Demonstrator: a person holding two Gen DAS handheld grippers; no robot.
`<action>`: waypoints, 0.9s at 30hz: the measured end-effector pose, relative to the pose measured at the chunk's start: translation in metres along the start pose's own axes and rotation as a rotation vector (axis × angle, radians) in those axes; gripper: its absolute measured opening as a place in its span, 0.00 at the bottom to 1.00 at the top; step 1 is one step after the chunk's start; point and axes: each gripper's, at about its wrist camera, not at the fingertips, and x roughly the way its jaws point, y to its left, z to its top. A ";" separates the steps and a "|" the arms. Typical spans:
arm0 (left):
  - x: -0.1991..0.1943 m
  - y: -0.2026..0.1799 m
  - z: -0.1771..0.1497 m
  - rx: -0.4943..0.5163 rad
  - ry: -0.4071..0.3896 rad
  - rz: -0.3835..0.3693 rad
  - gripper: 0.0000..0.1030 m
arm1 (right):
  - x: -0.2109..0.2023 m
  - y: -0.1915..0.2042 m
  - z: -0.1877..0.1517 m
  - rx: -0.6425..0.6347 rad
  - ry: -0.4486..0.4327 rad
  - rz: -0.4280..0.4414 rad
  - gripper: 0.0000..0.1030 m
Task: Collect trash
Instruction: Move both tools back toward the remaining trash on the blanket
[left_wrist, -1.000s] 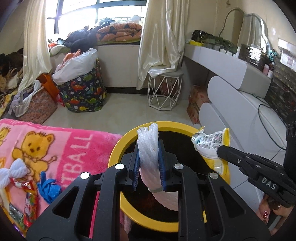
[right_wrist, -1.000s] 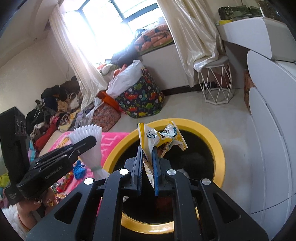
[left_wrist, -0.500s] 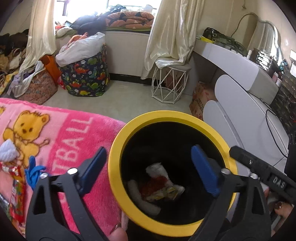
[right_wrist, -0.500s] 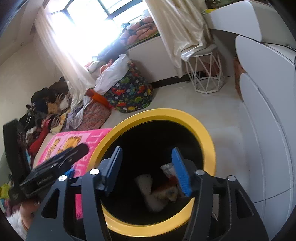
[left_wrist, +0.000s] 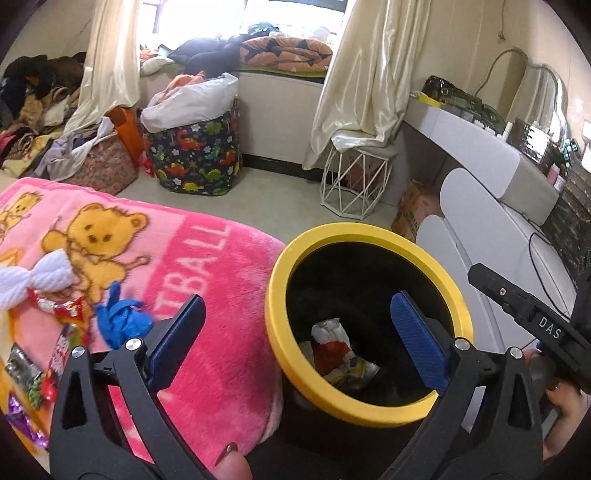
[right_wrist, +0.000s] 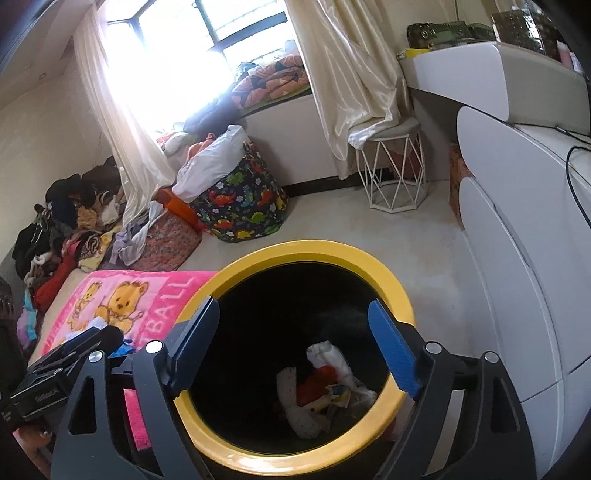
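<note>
A black bin with a yellow rim (left_wrist: 275, 295) (right_wrist: 402, 295) stands beside the pink blanket (left_wrist: 207, 280). Crumpled wrappers and a white paper roll (right_wrist: 321, 384) (left_wrist: 334, 350) lie at its bottom. My left gripper (left_wrist: 295, 339) is open and empty, straddling the bin's left rim. My right gripper (right_wrist: 291, 350) hovers over the bin mouth, its jaws still opening with nothing between them. On the blanket lie a white paper wad (left_wrist: 33, 277), a blue glove (left_wrist: 120, 321) and colourful snack wrappers (left_wrist: 55, 354).
A dinosaur-print laundry basket (left_wrist: 195, 158), a white wire stool (left_wrist: 356, 181) and piled clothes (right_wrist: 74, 221) stand on the floor beyond. White rounded furniture (right_wrist: 517, 240) runs along the right. A fingertip (left_wrist: 229, 465) shows at the bottom edge.
Both grippers opened and dropped their loads, the white paper roll and the yellow snack wrapper, into the bin. My left gripper then shifted left over the bin's rim toward the blanket.
</note>
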 end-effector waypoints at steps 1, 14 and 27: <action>-0.005 0.002 0.000 -0.002 -0.005 0.003 0.90 | -0.002 0.004 0.000 -0.006 -0.004 0.002 0.80; -0.046 0.033 -0.004 -0.036 -0.077 0.061 0.90 | -0.018 0.049 -0.001 -0.089 -0.049 0.048 0.84; -0.079 0.063 -0.001 -0.099 -0.151 0.097 0.90 | -0.027 0.083 -0.007 -0.160 -0.061 0.092 0.84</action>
